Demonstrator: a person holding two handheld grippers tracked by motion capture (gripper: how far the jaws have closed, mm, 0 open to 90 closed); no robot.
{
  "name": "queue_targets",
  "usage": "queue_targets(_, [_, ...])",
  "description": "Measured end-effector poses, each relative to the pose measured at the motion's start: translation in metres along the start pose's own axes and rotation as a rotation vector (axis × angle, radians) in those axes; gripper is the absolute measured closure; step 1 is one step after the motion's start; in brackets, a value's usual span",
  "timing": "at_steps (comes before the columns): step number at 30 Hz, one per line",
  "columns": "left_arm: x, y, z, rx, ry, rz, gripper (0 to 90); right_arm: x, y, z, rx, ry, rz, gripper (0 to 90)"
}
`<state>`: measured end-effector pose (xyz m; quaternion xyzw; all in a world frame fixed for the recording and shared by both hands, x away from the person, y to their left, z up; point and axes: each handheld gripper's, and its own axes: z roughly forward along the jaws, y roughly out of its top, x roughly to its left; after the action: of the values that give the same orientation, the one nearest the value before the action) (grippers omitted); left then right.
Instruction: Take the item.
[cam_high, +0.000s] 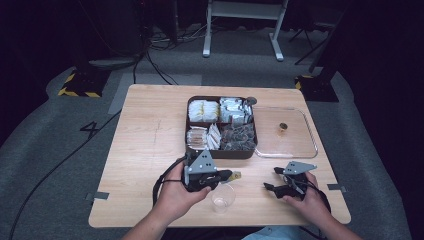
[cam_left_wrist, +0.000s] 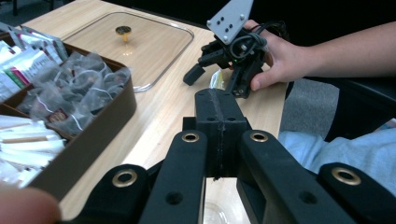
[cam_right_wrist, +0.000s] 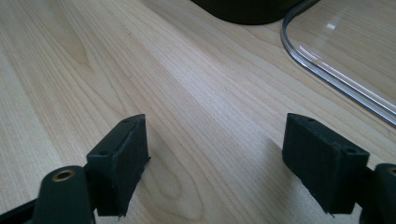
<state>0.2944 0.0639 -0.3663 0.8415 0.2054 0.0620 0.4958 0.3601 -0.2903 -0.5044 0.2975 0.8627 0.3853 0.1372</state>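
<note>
Nearest the person, a clear cup (cam_high: 222, 197) stood on the bench (cam_high: 145, 165) just below the left gripper (cam_high: 233, 175), whose jaws were pressed together apparently pinching a small packet, probably bound for it, while the right gripper (cam_high: 272, 180) waited empty and spread wide short of the compartment box (cam_high: 221, 151) and its glass lid (cam_high: 306, 145).

A cup (cam_high: 222, 198) stands near the table's front edge, its base partly covered by the left gripper (cam_high: 235, 175); whatever yellowish scrap the shut jaws pinch is too small to identify. In the left gripper view, a blurred fingertip (cam_left_wrist: 23, 207) intrudes at the lower corner, and the box (cam_left_wrist: 93, 135) runs off the frame's left. The lid (cam_right_wrist: 345, 60) is cut off in the right gripper view.
</note>
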Motion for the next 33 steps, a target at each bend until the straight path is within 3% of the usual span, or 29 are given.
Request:
queue_targets(14, [-0.006,-0.024,0.014,0.022,-0.03,-0.011,90.0,0.0,0.0,0.0,0.001,0.0,0.001,22.6])
queue_targets(33, [-0.006,-0.035,0.021,0.058,-0.03,-0.02,89.9,0.001,0.0,0.001,0.001,0.006,0.001,22.5])
